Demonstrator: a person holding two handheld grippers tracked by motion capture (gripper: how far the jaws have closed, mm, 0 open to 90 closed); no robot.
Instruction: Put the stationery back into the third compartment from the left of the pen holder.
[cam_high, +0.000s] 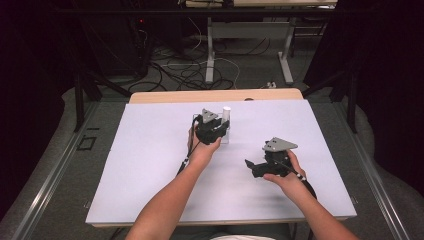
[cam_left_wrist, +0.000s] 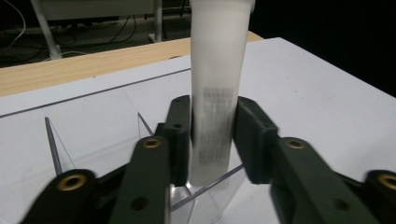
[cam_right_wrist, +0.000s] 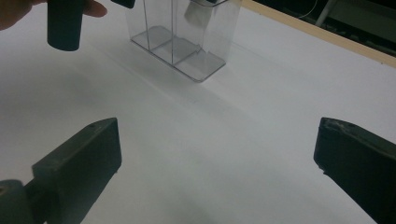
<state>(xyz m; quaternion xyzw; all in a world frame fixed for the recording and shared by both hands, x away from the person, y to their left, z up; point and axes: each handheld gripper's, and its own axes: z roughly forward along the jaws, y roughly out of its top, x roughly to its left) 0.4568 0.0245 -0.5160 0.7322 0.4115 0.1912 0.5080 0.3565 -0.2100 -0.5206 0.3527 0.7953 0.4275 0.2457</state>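
A white tube (cam_left_wrist: 217, 70) with printed text stands upright in the end compartment of a clear plastic holder (cam_left_wrist: 205, 189). My left gripper (cam_left_wrist: 212, 140) has a jaw on either side of the tube's lower part, the pads right alongside it without visibly pressing. From above, the left gripper (cam_high: 220, 129) sits at the holder (cam_high: 224, 138) in mid-table, and the tube's (cam_high: 226, 112) top rises behind it. My right gripper (cam_high: 251, 169) hovers low over the sheet to the right with its jaws wide apart and nothing between them. Its own view looks across at the holder (cam_right_wrist: 187, 42).
A white sheet (cam_high: 150, 165) covers the table, and a wooden strip (cam_high: 165, 96) shows along its far edge. Beyond it are desk legs (cam_high: 210, 55) and cables (cam_high: 175, 70) on the floor. The holder's other compartments (cam_left_wrist: 93, 130) hold nothing.
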